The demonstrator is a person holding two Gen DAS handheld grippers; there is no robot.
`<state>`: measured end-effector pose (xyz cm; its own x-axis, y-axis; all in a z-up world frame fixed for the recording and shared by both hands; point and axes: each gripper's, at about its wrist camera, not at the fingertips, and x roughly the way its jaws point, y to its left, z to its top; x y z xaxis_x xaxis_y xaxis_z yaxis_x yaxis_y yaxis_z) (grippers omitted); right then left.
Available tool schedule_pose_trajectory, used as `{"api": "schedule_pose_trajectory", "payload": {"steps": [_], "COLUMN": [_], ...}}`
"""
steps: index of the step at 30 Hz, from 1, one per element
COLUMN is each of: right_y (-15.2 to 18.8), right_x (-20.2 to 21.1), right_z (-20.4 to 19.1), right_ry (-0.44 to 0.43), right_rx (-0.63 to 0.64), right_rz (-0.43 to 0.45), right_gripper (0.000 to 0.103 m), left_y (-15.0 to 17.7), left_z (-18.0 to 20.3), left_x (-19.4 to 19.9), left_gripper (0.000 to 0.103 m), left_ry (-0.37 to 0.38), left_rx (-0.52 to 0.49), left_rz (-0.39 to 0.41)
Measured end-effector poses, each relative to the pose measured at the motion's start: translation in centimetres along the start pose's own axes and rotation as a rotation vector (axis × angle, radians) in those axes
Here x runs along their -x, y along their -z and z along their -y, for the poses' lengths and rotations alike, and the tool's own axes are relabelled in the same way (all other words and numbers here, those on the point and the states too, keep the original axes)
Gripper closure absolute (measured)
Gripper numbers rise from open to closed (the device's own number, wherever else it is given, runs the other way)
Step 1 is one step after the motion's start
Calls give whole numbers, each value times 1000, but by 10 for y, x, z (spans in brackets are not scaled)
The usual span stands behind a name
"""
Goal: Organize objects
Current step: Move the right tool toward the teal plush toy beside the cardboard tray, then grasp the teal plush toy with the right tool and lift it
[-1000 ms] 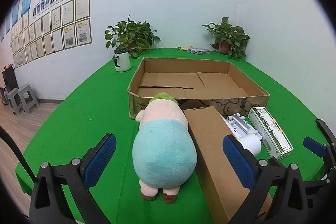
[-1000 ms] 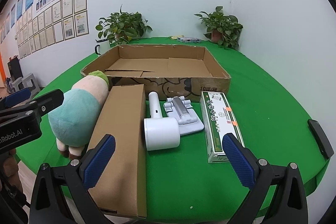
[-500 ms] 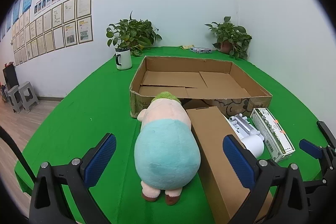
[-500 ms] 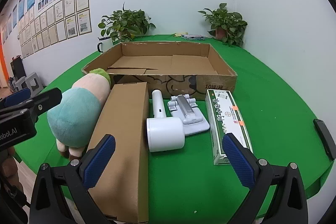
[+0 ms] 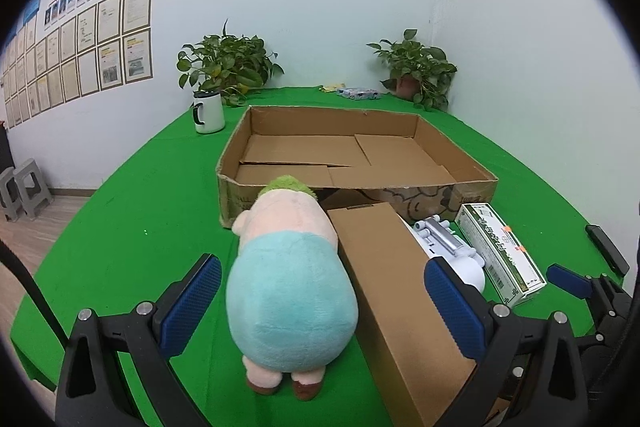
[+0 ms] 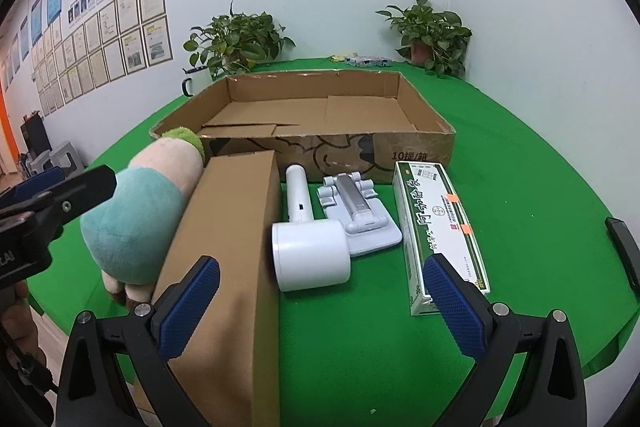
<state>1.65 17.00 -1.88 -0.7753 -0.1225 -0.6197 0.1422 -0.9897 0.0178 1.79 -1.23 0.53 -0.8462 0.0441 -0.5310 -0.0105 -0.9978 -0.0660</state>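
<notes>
Objects wait loose on the green table point(image 5: 120, 227), none boxed yet, so this looks like the opening approach. Left gripper point(image 5: 320, 301) has its jaws spread wide around the plush toy point(image 5: 290, 291), touching nothing; right gripper point(image 6: 320, 301) is spread too, hovering over the white handheld device point(image 6: 310, 251), beside the long brown carton point(image 6: 228, 267). Beyond sit the grey bracket point(image 6: 356, 217), the green-and-white box point(image 6: 440, 227) and the empty cardboard tray point(image 5: 344, 119). Next call, I reckon: drop lower, squeeze that soft plush, lift it into the tray.
</notes>
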Motion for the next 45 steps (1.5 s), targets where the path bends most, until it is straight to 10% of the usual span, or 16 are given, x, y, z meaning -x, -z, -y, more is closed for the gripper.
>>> {"api": "schedule_pose_trajectory", "payload": {"steps": [10, 27, 45], "right_y": [-4, -3, -73], "right_x": [-3, 32, -19], "right_z": [-5, -7, -94], "right_ry": [-44, -450, -653], "right_rx": [9, 4, 19], "right_rz": [5, 76, -145], "right_gripper": [1, 1, 6], "left_y": [-2, 20, 48], "left_z": [-17, -41, -90], "left_x": [4, -61, -8], "left_gripper": [2, 2, 37], "left_ry": [-22, 72, 192], "left_rx": [25, 108, 231], "left_rz": [3, -228, -182]}}
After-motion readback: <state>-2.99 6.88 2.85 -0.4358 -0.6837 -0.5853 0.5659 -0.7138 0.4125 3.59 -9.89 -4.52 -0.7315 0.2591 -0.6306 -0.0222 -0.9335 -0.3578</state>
